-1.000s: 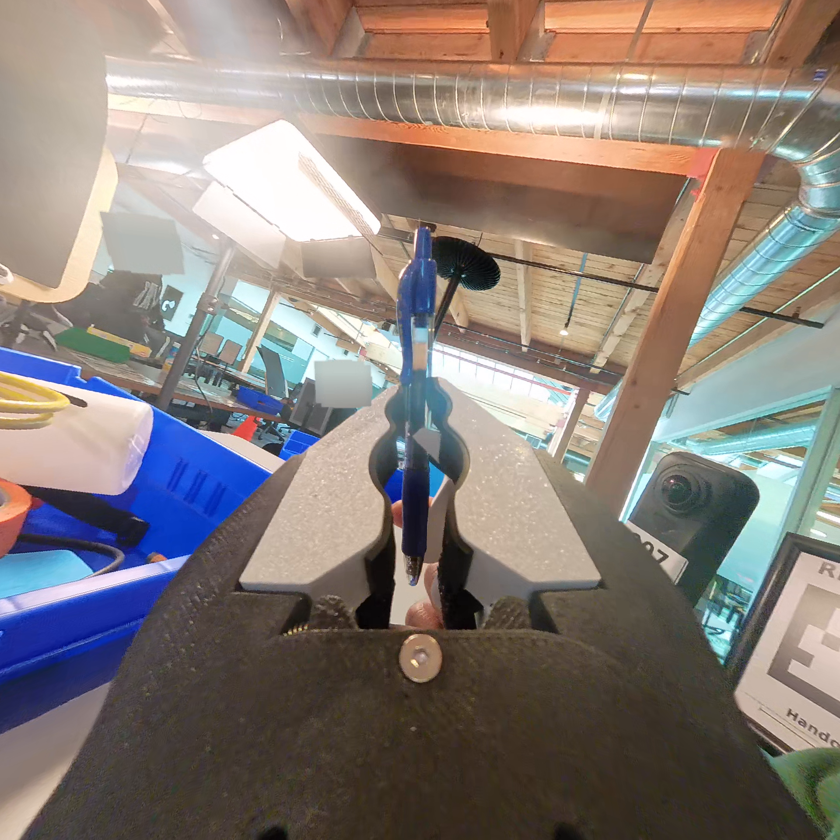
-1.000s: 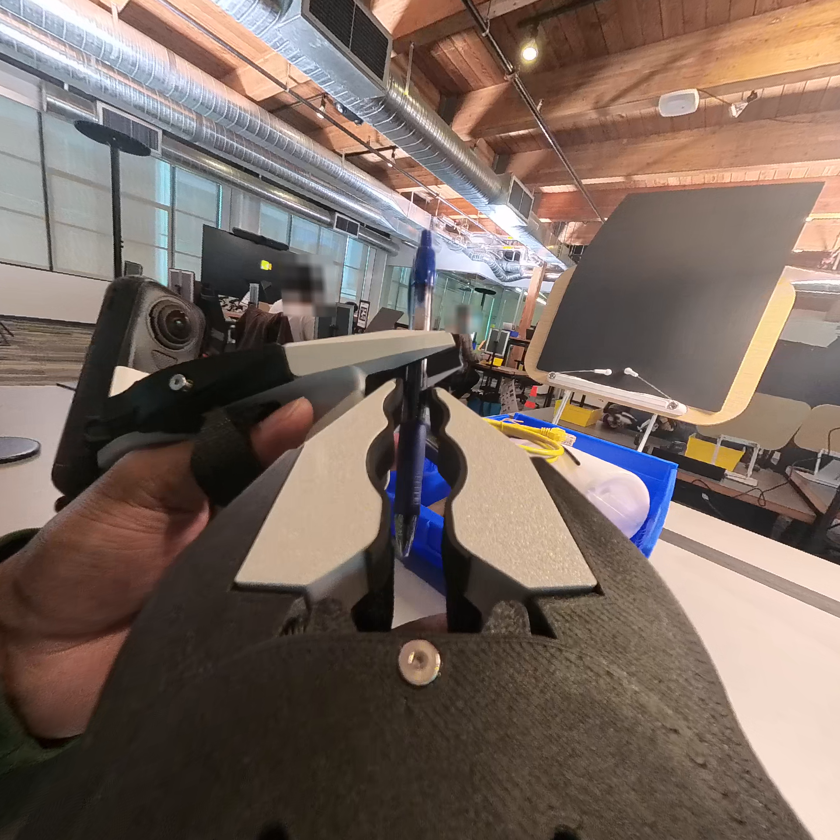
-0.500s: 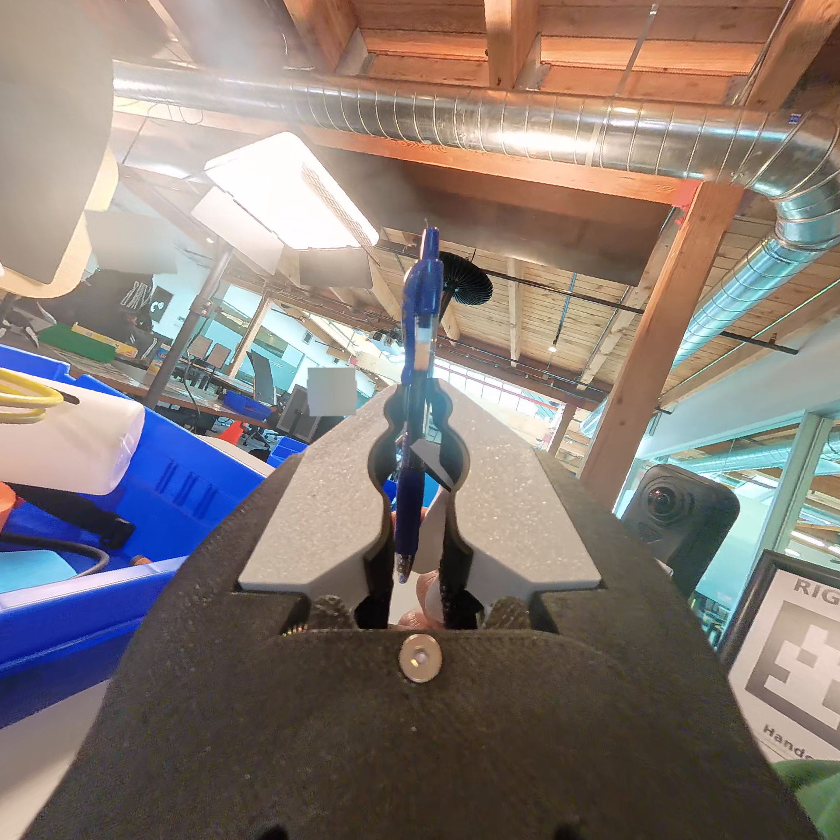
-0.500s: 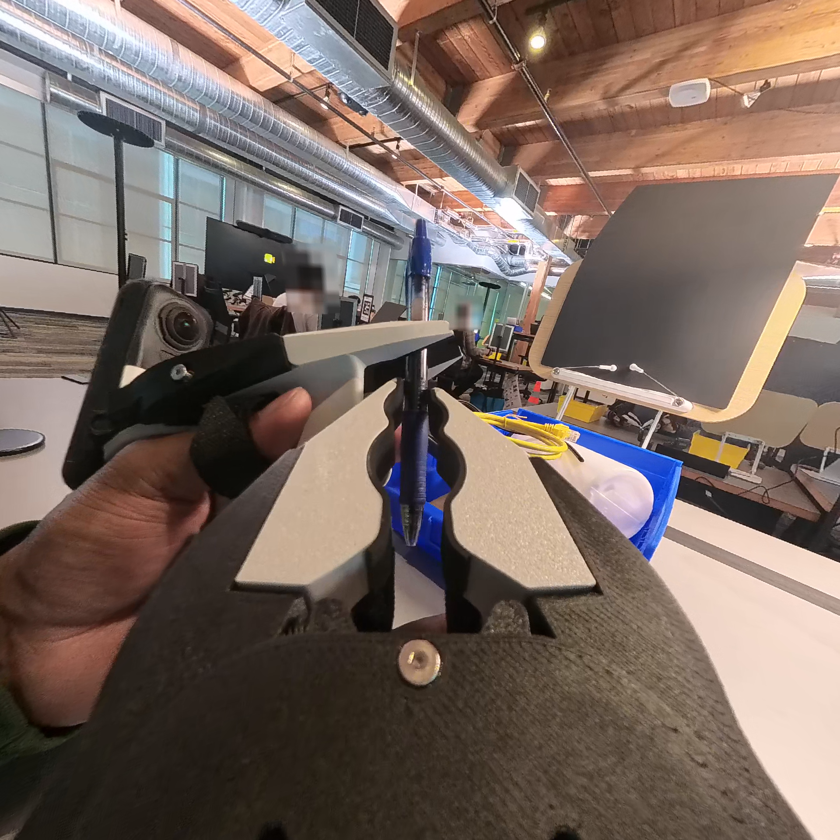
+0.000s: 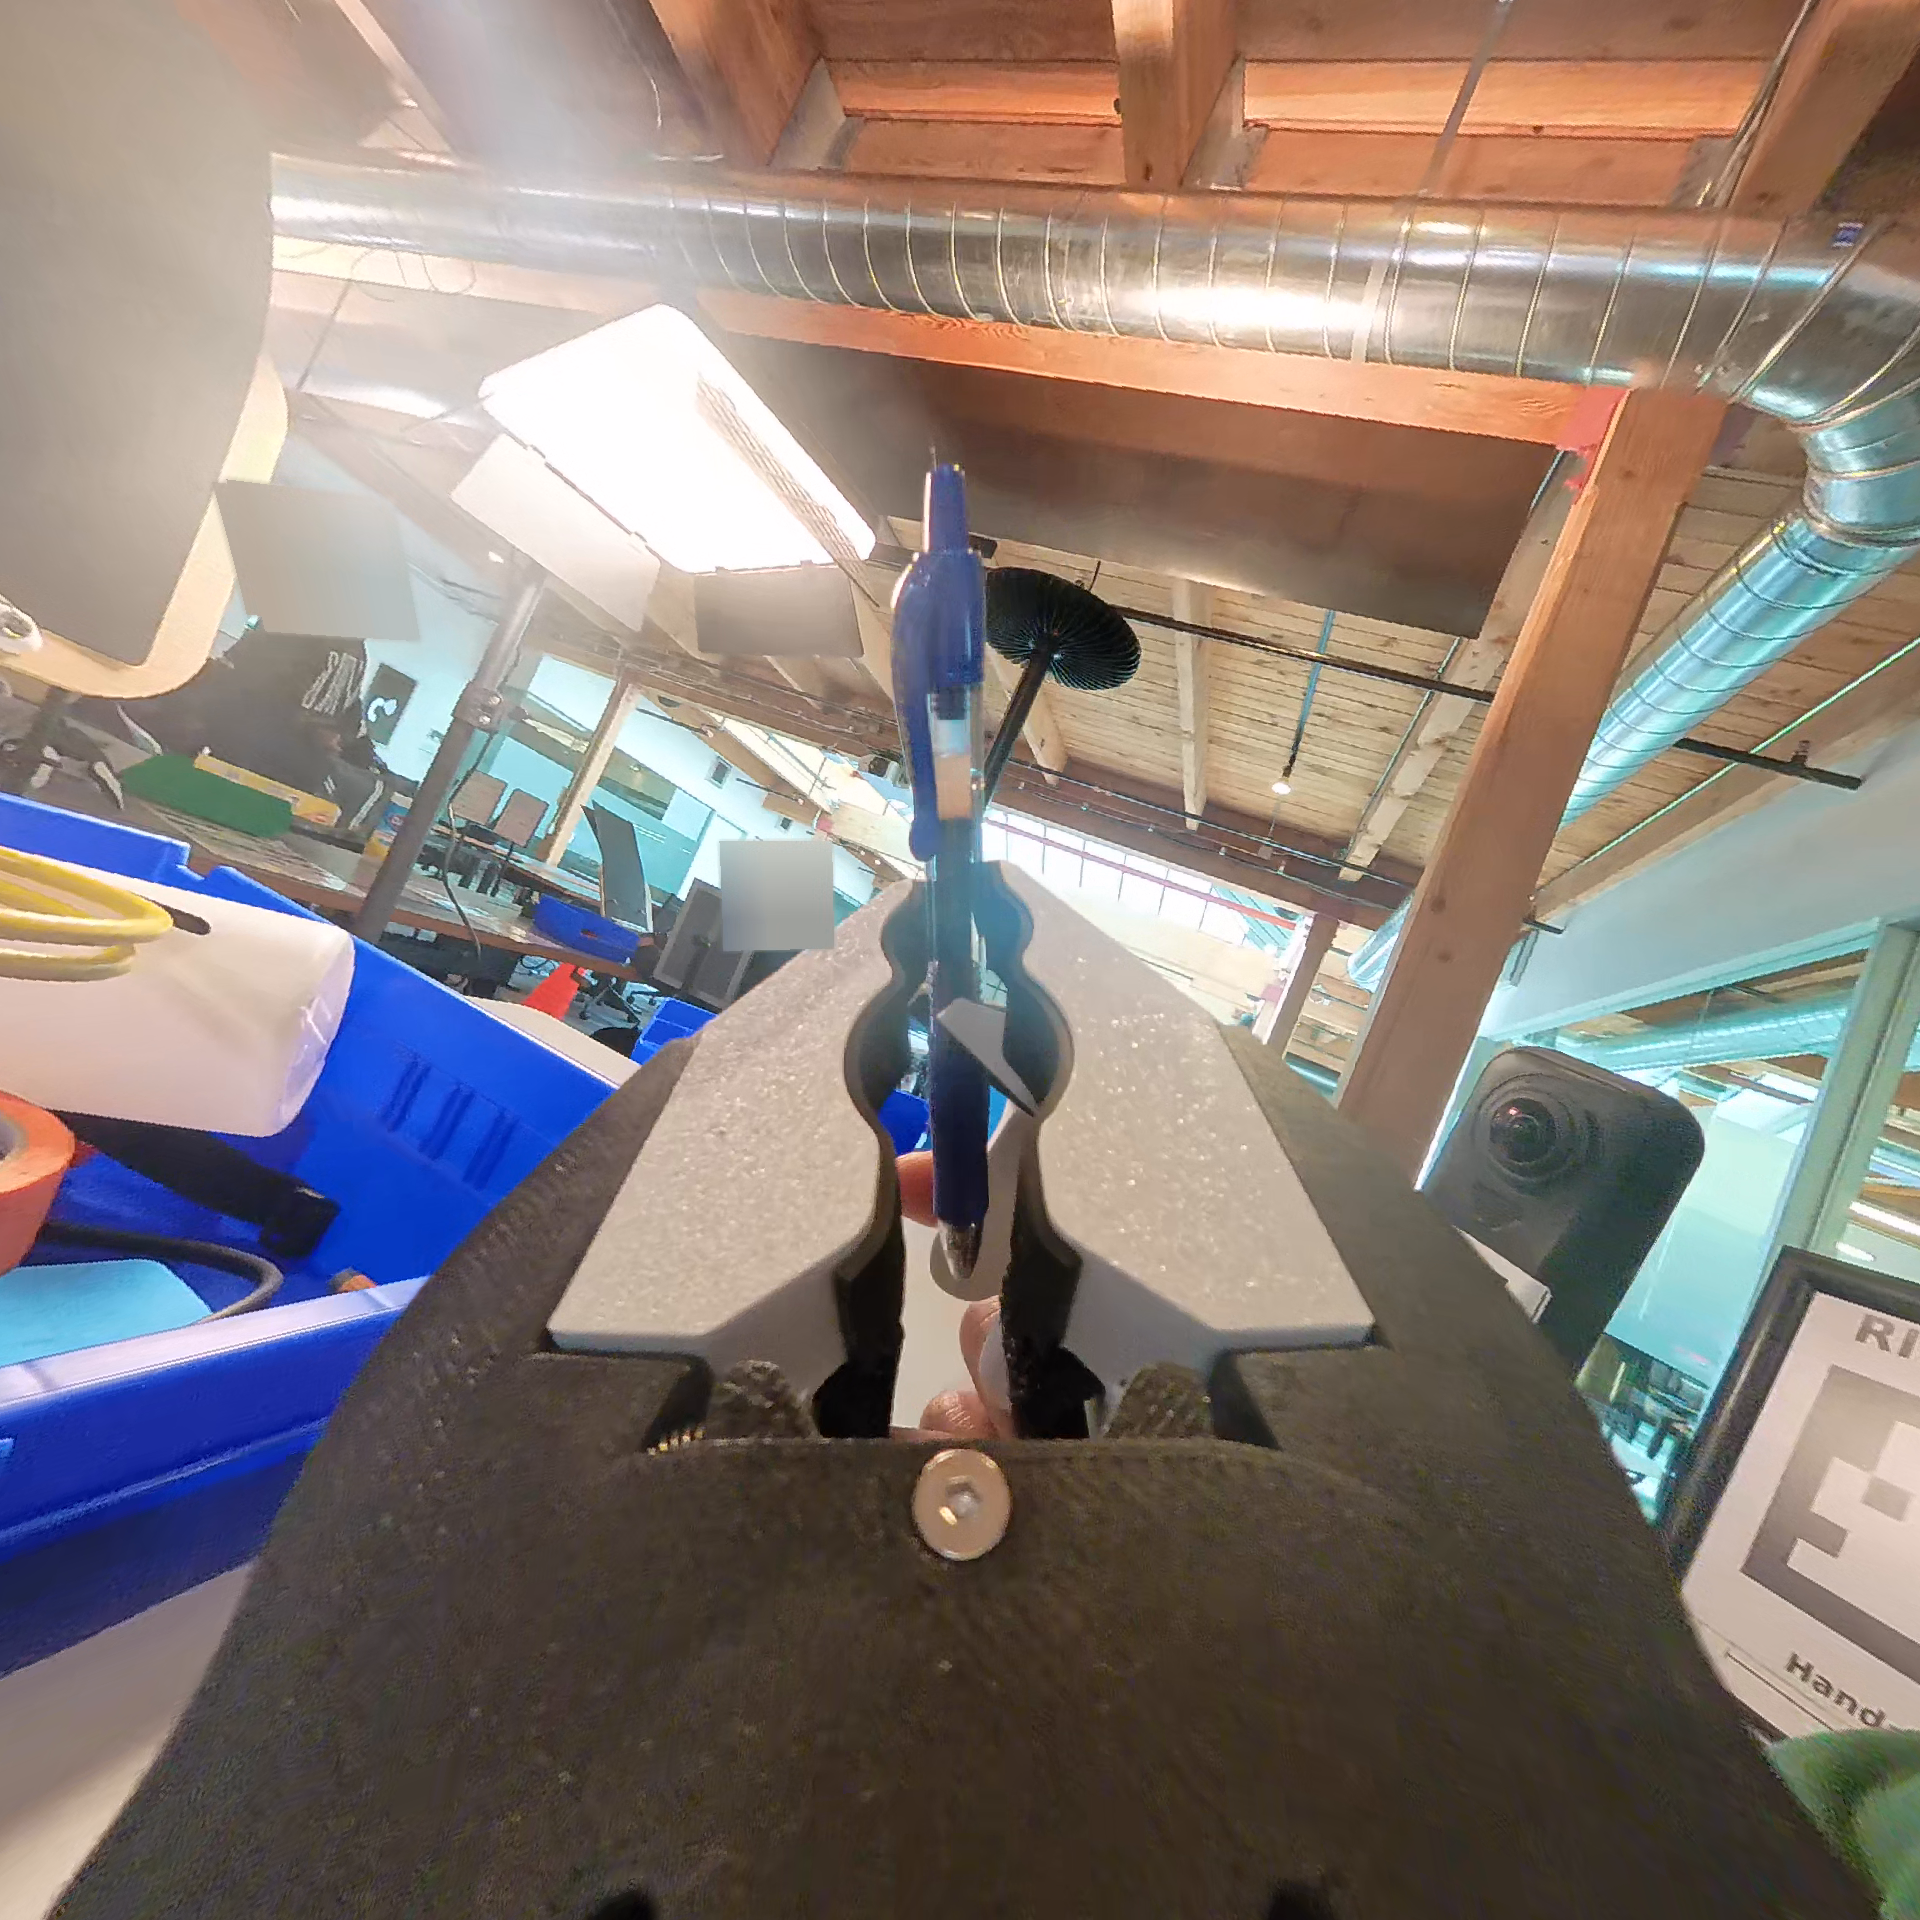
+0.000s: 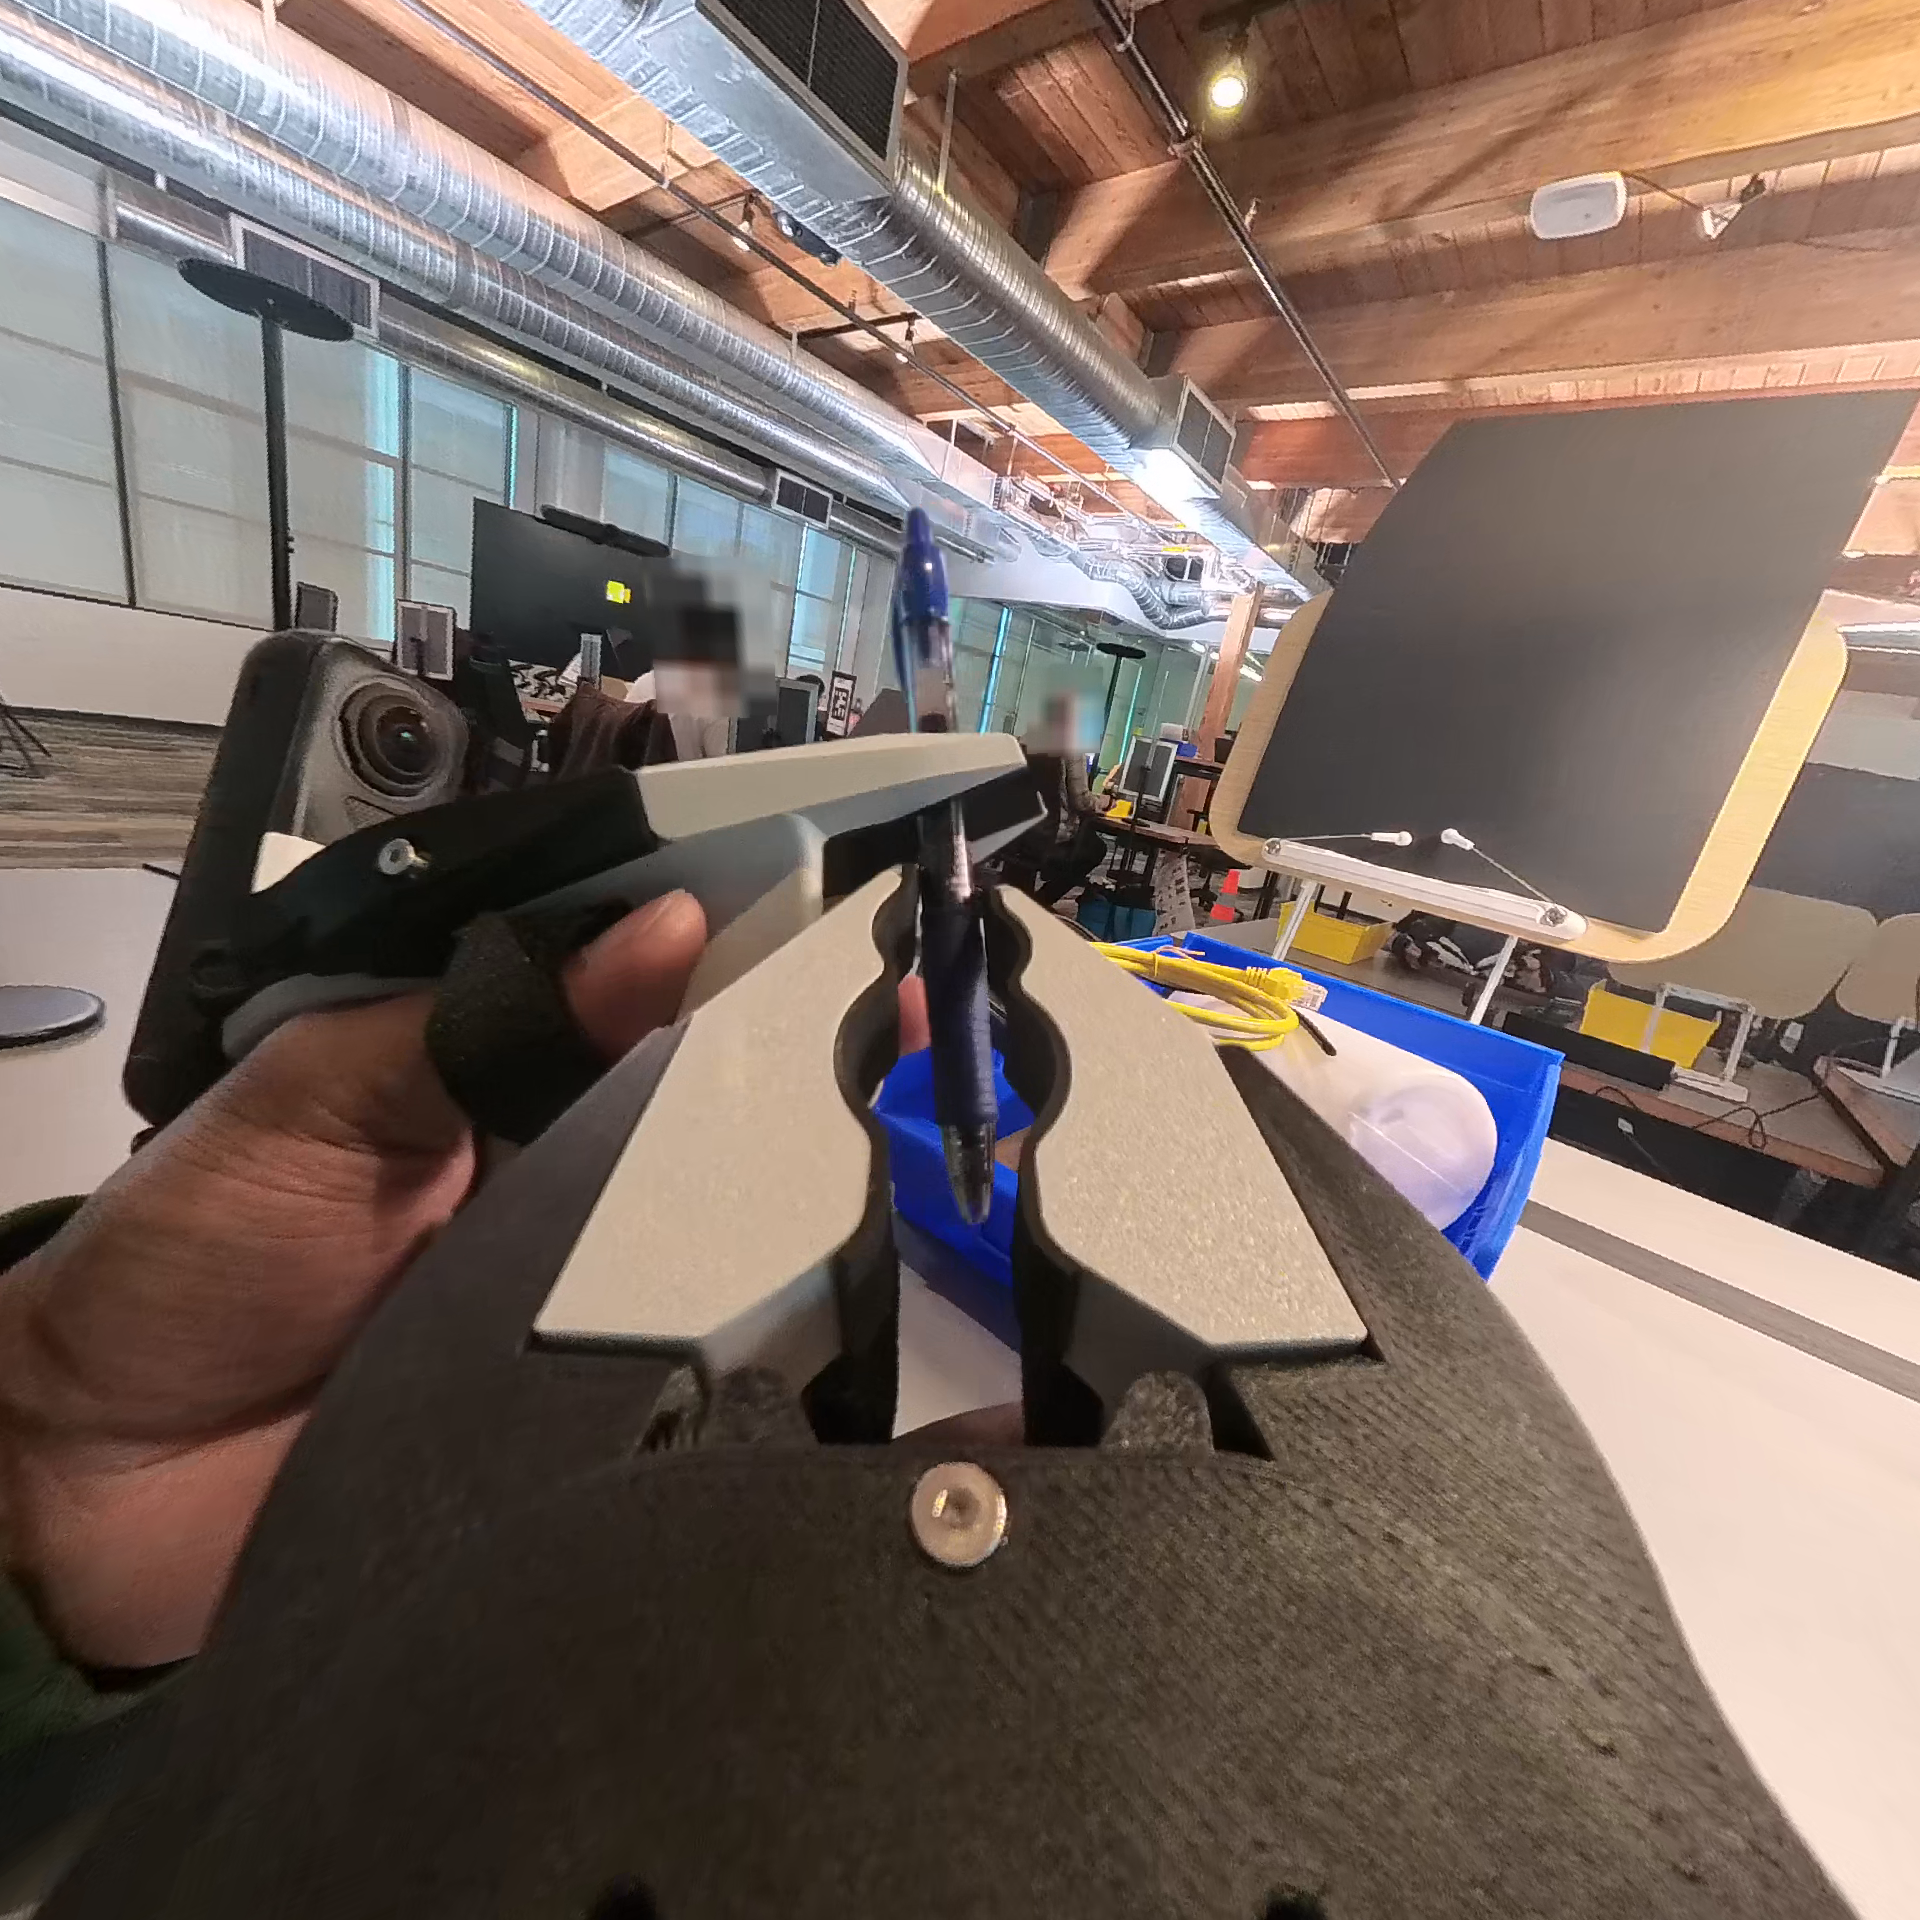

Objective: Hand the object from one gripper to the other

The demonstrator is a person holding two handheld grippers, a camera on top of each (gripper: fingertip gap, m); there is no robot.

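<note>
Pen at handover, both tongs engaged.
Left tongs (image 5: 956,914) and right tongs (image 6: 951,894) each pinch the upright blue pen (image 5: 948,790), crossing at its barrel.

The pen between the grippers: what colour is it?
The pen is blue with a clear barrel section near the clip, seen best in the left wrist view.

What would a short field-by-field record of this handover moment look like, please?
object: blue pen, roughly upright, tip down
left tongs: shut on the pen's barrel
right tongs: tips flank the pen just below the left tongs; grip unclear
hand: holds the left tongs
background: blue bin with a yellow cable on top
stage: transfer not visibly finished
</note>
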